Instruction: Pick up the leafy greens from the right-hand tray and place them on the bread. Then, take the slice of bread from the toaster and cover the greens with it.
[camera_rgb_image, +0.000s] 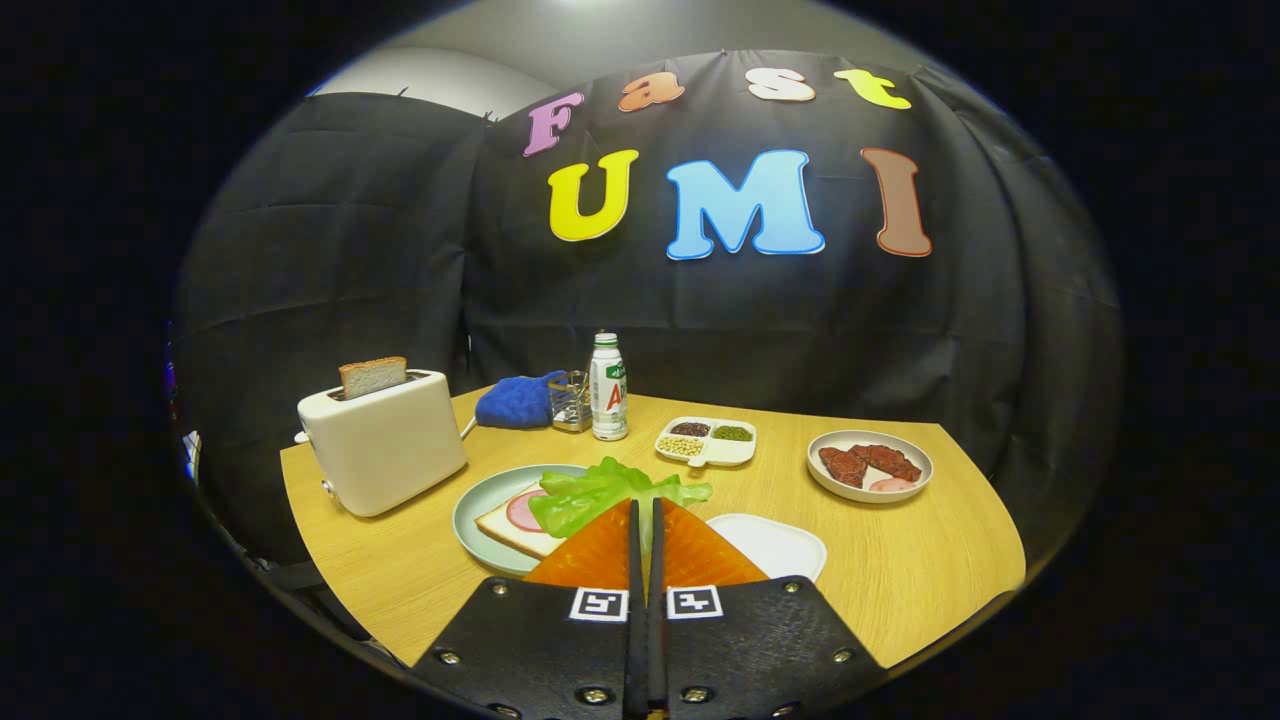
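My gripper (645, 505) is shut on the leafy greens (600, 495), which hang from the fingertips in the air. Below and left of the greens lies a slice of bread (512, 528) topped with a round pink ham slice (524, 510) on a pale green plate (478, 502). The greens overlap the plate's right side in view. A white toaster (385, 445) stands at the table's left, with a toasted bread slice (372, 376) sticking up from its slot. A white tray (775, 545) lies just right of the fingers.
A divided white dish (706, 440) with beans, a small bottle (607, 388), a glass (570, 400) and a blue cloth (518, 400) stand at the back. A plate (868, 465) with meat sits far right. The wooden table (930, 570) ends close on the right.
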